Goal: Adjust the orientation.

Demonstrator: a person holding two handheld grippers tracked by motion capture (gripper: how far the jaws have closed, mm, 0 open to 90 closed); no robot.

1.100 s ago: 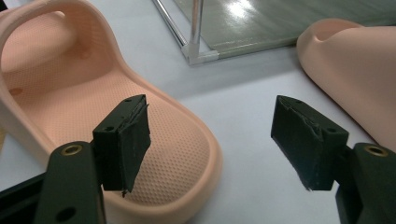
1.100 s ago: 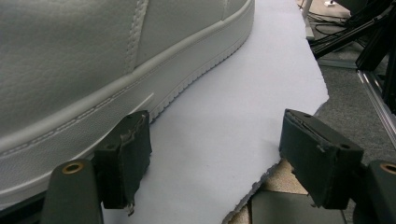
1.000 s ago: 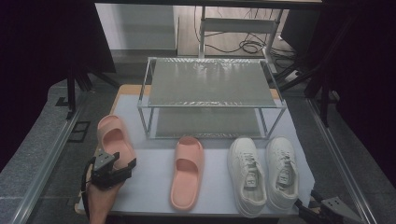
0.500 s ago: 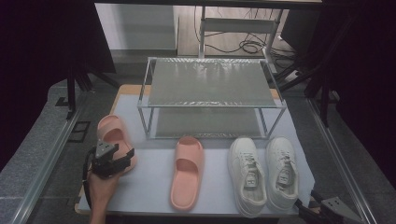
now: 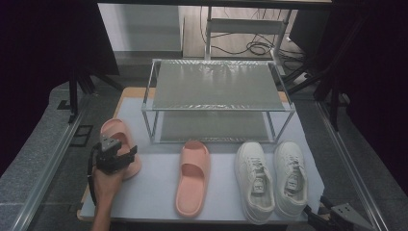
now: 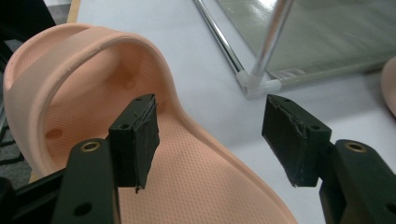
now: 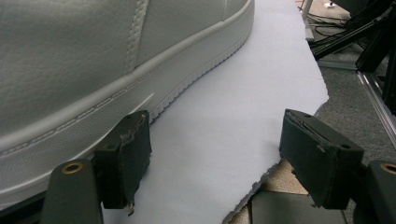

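A pink slipper (image 5: 117, 135) lies at the left of the white mat. My left gripper (image 5: 115, 155) hovers over its heel end. In the left gripper view that slipper (image 6: 88, 98) has its right rim between the jaws. One pad hangs over the footbed and the other over the mat. The left gripper (image 6: 212, 140) has just been closing, but its pads stand apart from the rim, so it is open. My right gripper (image 5: 337, 214) rests at the front right corner. It stands open (image 7: 215, 168) beside the sole of a white sneaker (image 7: 93, 70), with nothing held.
A second pink slipper (image 5: 193, 177) lies mid-mat, with a pair of white sneakers (image 5: 270, 179) to its right. A two-level metal rack (image 5: 216, 86) stands behind them, one leg (image 6: 261, 60) close to the left gripper. The mat's torn edge (image 7: 280, 158) runs past the right gripper.
The left hand has carried its gripper forward from the table's front edge onto the heel of the left slipper. The right gripper has stayed where it was.
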